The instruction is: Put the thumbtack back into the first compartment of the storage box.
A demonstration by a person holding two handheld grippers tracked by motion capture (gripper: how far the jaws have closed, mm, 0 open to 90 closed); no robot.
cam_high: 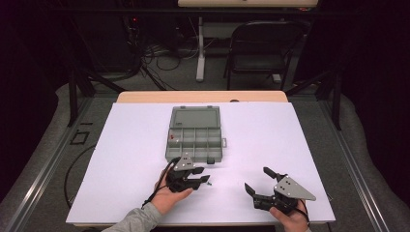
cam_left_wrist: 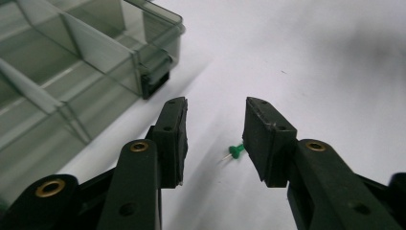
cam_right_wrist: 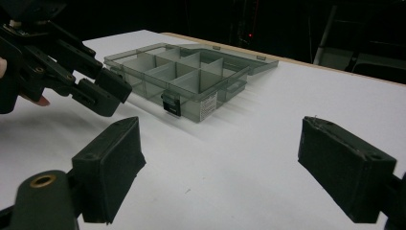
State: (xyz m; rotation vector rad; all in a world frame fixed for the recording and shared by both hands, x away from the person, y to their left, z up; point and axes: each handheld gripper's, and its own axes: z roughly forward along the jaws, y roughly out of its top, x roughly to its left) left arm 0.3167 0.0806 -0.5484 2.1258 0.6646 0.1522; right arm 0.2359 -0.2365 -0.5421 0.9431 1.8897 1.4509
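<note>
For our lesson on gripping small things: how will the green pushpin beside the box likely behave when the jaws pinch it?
The pushpin looks tiny and light against the jaws, so it may skid. It lies on its side, apt to roll. Its thin point could tilt between the pads.

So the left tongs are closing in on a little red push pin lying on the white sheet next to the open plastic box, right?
Nearly: the push pin is green, not red, as the left gripper view shows. It lies on the white sheet between the jaws of the left tongs, beside the open plastic box.
</note>
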